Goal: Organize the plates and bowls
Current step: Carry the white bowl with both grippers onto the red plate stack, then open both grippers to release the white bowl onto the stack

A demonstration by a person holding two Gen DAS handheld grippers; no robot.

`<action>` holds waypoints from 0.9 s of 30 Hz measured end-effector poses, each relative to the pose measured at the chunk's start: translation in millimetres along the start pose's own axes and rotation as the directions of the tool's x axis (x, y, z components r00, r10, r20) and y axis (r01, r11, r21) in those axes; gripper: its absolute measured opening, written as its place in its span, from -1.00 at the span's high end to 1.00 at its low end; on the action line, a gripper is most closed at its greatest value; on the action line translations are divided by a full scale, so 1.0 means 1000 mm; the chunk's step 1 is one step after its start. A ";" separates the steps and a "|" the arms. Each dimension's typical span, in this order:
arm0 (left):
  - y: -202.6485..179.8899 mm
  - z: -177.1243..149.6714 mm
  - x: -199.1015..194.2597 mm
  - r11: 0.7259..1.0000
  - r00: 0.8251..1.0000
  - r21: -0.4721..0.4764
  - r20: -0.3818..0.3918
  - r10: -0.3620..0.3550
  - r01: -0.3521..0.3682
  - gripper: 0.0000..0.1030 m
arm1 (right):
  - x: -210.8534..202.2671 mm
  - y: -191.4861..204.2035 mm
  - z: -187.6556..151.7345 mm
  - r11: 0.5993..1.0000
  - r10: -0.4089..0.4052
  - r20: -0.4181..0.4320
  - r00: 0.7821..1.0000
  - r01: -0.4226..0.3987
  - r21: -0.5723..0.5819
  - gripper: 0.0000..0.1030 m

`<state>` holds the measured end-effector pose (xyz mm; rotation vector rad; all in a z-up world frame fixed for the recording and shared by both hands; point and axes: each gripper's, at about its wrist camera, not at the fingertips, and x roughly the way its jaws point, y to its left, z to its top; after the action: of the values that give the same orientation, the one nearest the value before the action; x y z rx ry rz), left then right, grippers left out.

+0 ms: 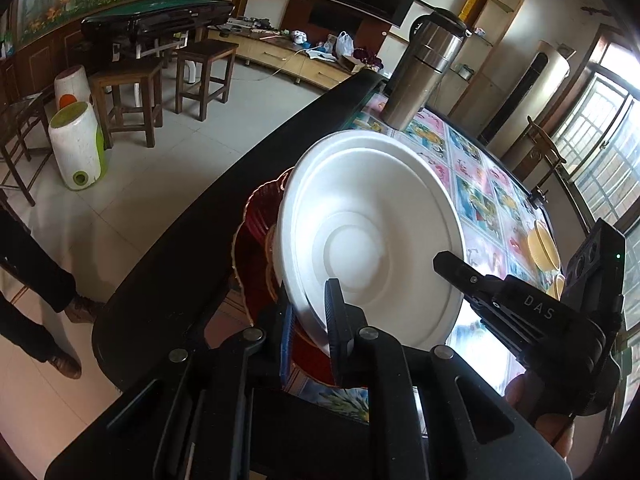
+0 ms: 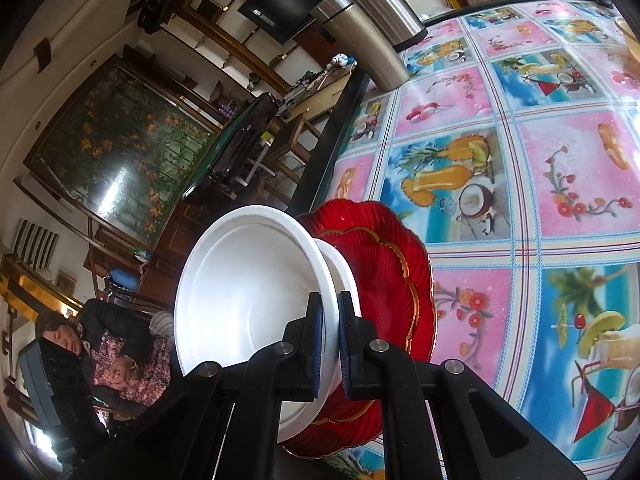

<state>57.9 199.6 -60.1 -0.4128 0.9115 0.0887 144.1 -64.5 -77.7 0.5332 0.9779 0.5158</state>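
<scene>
A white foam bowl [image 1: 372,224] [image 2: 248,280] stands on a red scalloped glass plate [image 1: 256,248] [image 2: 384,256] at the table's dark edge. My left gripper [image 1: 312,320] is shut on the bowl's near rim, one finger inside and one outside. In the right wrist view my right gripper [image 2: 330,336] is shut on the bowl's rim too, with the wall pinched between its blue pads. The left wrist view also shows the right gripper [image 1: 448,264], reaching the bowl's rim from the right.
A steel kettle [image 1: 424,68] [image 2: 360,20] stands at the far end of the patterned tablecloth [image 2: 520,140]. Yellow bowls [image 1: 544,248] sit at the table's right side. A person stands on the floor [image 1: 36,308] and another sits nearby [image 2: 112,352]. Stools [image 1: 128,96] are beyond the table.
</scene>
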 end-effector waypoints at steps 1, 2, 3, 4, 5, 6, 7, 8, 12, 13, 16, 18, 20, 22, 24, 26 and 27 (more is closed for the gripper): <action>0.001 0.000 0.001 1.000 1.000 -0.004 -0.008 -0.007 0.007 0.72 | 0.001 0.001 -0.001 1.000 -0.009 0.005 1.000 0.009 -0.009 0.85; 0.002 -0.001 0.001 1.000 1.000 -0.007 -0.012 -0.014 0.014 0.71 | 0.001 0.002 -0.002 1.000 -0.017 0.010 1.000 0.017 -0.017 0.85; 0.003 -0.001 0.001 1.000 1.000 -0.008 -0.017 -0.018 0.018 0.71 | 0.001 0.002 -0.002 1.000 -0.021 0.014 1.000 0.021 -0.022 0.86; 0.004 -0.001 0.002 1.000 1.000 -0.009 -0.026 -0.007 0.006 0.70 | 0.001 0.003 -0.002 0.999 -0.030 0.021 0.999 0.031 -0.027 0.86; 0.004 -0.001 0.001 1.000 1.000 -0.010 -0.026 0.001 -0.001 0.70 | 0.000 0.003 -0.002 0.999 -0.037 0.030 0.999 0.038 -0.031 0.86; 0.006 0.000 0.001 1.000 1.000 -0.016 -0.025 -0.005 0.005 0.69 | -0.001 0.003 -0.001 0.999 -0.039 0.033 0.999 0.040 -0.034 0.86; 0.008 0.000 0.000 1.000 1.000 -0.025 -0.026 -0.013 0.013 0.67 | 0.000 0.002 -0.001 0.999 -0.037 0.028 0.999 0.037 -0.033 0.86; 0.010 0.000 0.000 0.999 1.000 -0.032 -0.026 -0.017 0.016 0.63 | 0.001 0.002 -0.001 0.999 -0.037 0.026 0.999 0.037 -0.032 0.86; 0.015 0.001 -0.007 0.999 1.000 -0.047 -0.007 -0.011 0.010 0.57 | 0.003 0.001 -0.002 0.999 -0.038 0.016 0.999 0.039 -0.033 0.75; 0.016 0.001 -0.010 0.999 1.000 -0.049 -0.002 -0.009 0.009 0.57 | 0.003 0.001 -0.002 0.999 -0.038 0.014 0.999 0.038 -0.031 0.73; 0.019 0.002 -0.017 0.998 1.000 -0.055 0.013 0.019 -0.018 0.57 | -0.001 -0.002 -0.002 0.999 -0.033 0.013 0.999 0.033 -0.017 0.48; 0.023 0.002 -0.024 0.998 0.999 -0.060 0.029 0.036 -0.035 0.57 | -0.009 -0.006 0.001 1.000 -0.009 0.030 1.000 0.008 0.005 0.32; 0.025 0.003 -0.032 0.997 0.998 -0.072 0.047 0.045 -0.042 0.57 | -0.023 -0.008 0.006 0.999 0.023 0.062 0.998 -0.024 0.022 0.15; 0.024 0.003 -0.043 0.996 0.996 -0.081 0.071 0.053 -0.048 0.57 | -0.043 -0.014 0.012 0.998 0.043 0.112 0.993 -0.047 0.032 0.03; 0.017 0.003 -0.050 0.997 0.995 -0.060 0.090 0.044 -0.039 0.57 | -0.063 -0.022 0.017 0.998 0.036 0.158 0.987 -0.043 0.043 -0.04; 0.002 0.002 -0.057 0.999 0.994 -0.024 0.105 0.031 -0.028 0.57 | -0.081 -0.034 0.023 0.997 0.028 0.192 0.981 -0.040 0.062 -0.09; -0.009 0.001 -0.059 1.000 0.994 0.001 0.108 0.016 -0.017 0.57 | -0.090 -0.042 0.025 0.997 0.018 0.206 0.978 -0.034 0.072 -0.10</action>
<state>23.9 197.8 -10.6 -0.3955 0.8087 0.1243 131.7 -157.3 -36.2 0.6543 0.7958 0.4386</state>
